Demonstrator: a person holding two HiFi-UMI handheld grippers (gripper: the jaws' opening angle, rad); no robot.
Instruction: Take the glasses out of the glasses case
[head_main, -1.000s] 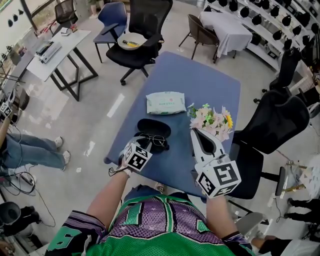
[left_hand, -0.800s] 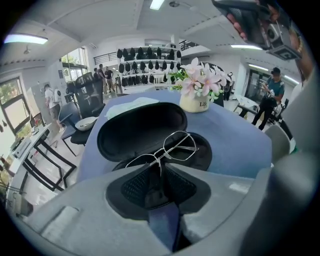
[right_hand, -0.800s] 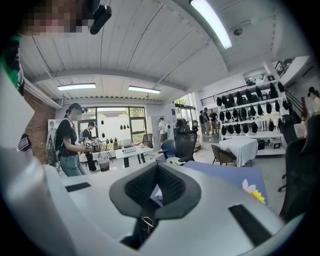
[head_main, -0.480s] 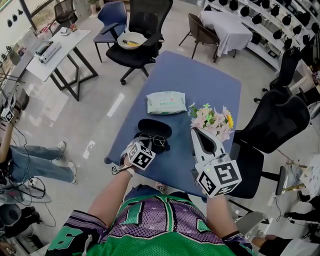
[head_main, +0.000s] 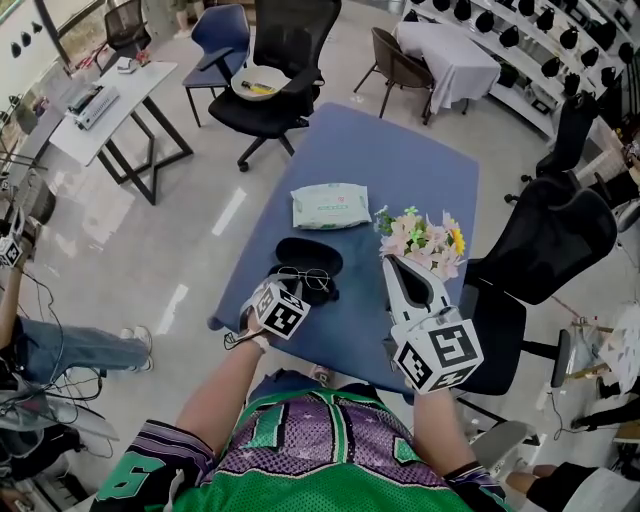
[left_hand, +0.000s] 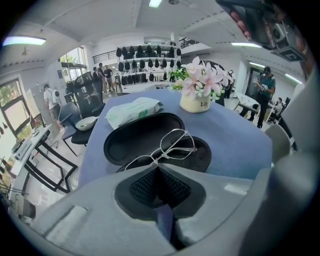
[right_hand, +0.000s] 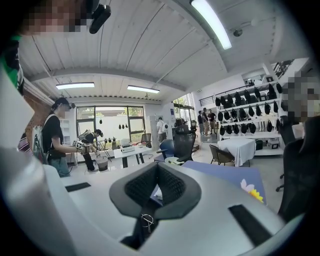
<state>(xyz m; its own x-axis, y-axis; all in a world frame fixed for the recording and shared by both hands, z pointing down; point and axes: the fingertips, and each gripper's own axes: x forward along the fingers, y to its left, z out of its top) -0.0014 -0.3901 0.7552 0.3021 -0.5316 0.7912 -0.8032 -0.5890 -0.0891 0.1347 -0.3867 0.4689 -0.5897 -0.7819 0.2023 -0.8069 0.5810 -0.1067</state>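
The black glasses case (head_main: 309, 258) lies open on the blue table (head_main: 400, 160), both halves up. Thin wire-framed glasses (head_main: 304, 279) sit over its near half. In the left gripper view the glasses (left_hand: 174, 146) stand just past the jaw tips, above the case (left_hand: 142, 136). My left gripper (head_main: 289, 288) (left_hand: 156, 166) is shut on the glasses at the bridge. My right gripper (head_main: 392, 263) (right_hand: 156, 172) is held in the air right of the case, shut, with nothing between its pads.
A pack of wipes (head_main: 331, 205) lies beyond the case. A pot of flowers (head_main: 422, 238) stands just ahead of the right gripper. Black office chairs (head_main: 548, 248) stand at the table's right and at its far end (head_main: 280, 60).
The glasses and the left gripper have shifted very slightly to the left over the case. The right gripper has stayed still. A person on the floor at the left has walked off.
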